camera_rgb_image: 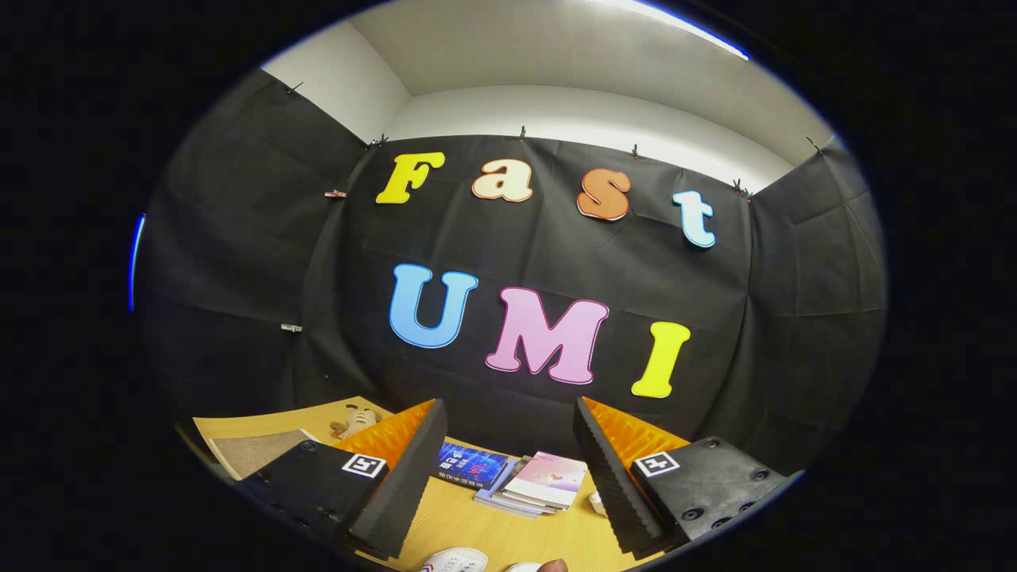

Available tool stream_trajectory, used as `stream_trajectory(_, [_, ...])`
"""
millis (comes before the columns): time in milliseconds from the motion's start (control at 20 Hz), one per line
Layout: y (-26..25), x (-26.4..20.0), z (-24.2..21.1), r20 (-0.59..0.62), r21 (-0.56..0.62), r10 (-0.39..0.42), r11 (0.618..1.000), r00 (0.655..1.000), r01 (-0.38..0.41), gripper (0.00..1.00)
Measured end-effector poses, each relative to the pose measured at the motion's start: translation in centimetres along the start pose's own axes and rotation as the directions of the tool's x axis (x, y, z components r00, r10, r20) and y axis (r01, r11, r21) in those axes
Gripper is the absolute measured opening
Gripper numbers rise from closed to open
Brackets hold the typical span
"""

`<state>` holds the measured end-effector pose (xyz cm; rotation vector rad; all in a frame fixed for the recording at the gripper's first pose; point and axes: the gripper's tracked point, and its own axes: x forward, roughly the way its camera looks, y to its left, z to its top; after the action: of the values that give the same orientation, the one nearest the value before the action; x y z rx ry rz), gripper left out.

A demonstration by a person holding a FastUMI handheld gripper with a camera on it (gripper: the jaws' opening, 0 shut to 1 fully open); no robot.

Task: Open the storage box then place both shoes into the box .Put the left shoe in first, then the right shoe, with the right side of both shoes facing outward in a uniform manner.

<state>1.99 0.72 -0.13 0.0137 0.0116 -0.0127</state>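
bright, even | source: ceiling light strip [675, 20] overhead | sharp centre | fisheye bending at rim | shadows soft

Wooden table [477, 524]: books [524, 481], shoes [454, 561], mat [250, 451].

Gripper [508, 445] fingers spread wide apart, nothing between pads, held above wooden table [469, 524]. Stack of books [534, 483] on table beyond fingertips, 12 o'clock. Blue book [470, 463] just beside stack, 11 o'clock. White shoe [454, 561] near, between fingers, 6 o'clock. Plush toy [356, 419] far back, 10 o'clock.
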Motion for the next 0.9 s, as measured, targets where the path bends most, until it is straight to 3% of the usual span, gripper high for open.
stream_trajectory(200, [0.1,0.3,-0.7,-0.016,0.014,0.015,1.000,1.000,-0.014,0.97])
stream_trajectory(550, [1.8,-0.7,-0.1,0.005,-0.002,0.119,0.993,0.993,-0.119,0.97])
stream_trajectory(750, [4.4,-0.9,-1.2,-0.027,0.082,0.236,0.969,0.971,-0.233,0.97])
stream_trajectory(900, [7.2,-1.3,-2.4,-0.060,0.176,0.363,0.921,0.930,-0.348,0.97])
